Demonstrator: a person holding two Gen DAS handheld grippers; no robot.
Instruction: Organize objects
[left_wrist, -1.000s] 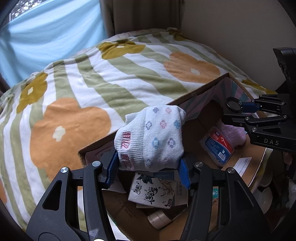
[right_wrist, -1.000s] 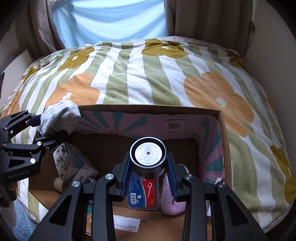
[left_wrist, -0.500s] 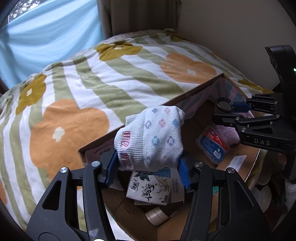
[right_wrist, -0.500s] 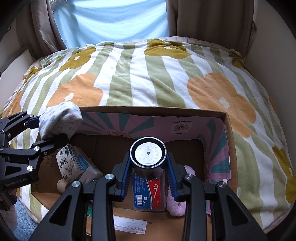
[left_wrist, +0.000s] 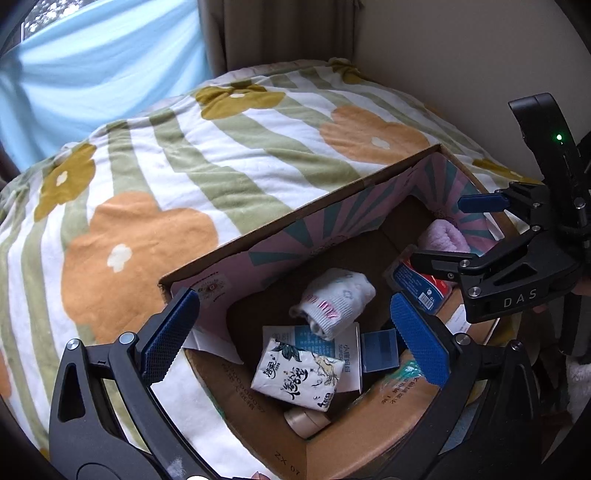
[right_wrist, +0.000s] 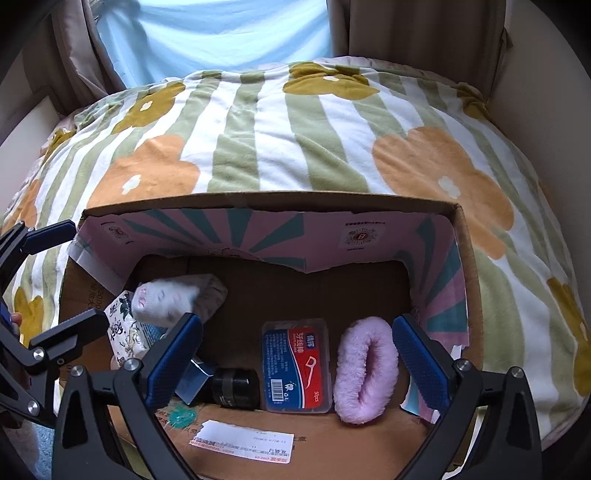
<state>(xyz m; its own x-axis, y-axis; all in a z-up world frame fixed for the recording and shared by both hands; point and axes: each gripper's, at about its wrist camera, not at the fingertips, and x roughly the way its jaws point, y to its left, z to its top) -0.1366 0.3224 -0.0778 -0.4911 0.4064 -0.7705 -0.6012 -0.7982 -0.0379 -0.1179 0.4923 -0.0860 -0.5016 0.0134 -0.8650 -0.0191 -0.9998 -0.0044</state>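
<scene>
An open cardboard box (left_wrist: 295, 218) (right_wrist: 258, 195) sits on the bed. My left gripper (left_wrist: 295, 325) (right_wrist: 66, 277) hangs over its left half, jaws opening wide with nothing gripped. Below it a white patterned sock (left_wrist: 332, 302) (right_wrist: 173, 299) lies loose in the box, partly on a tissue pack (left_wrist: 295, 373). My right gripper (right_wrist: 297, 350) (left_wrist: 450, 230) is over the right half, jaws opening too and holding nothing. A black cylinder (right_wrist: 234, 387) lies on its side on the box floor, left of a floss pick case (right_wrist: 295, 365).
A pink fuzzy ring (right_wrist: 364, 369), a small blue case (left_wrist: 380, 350), a tape roll (left_wrist: 306, 421) and a paper slip (right_wrist: 240, 443) also lie in the box. The flowered striped blanket (left_wrist: 184, 166) spreads beyond it. Curtains and a wall stand at the back.
Both grippers have opened. The sock dropped from the left jaws into the box, and the black cylinder fell from the right jaws onto the box floor.
</scene>
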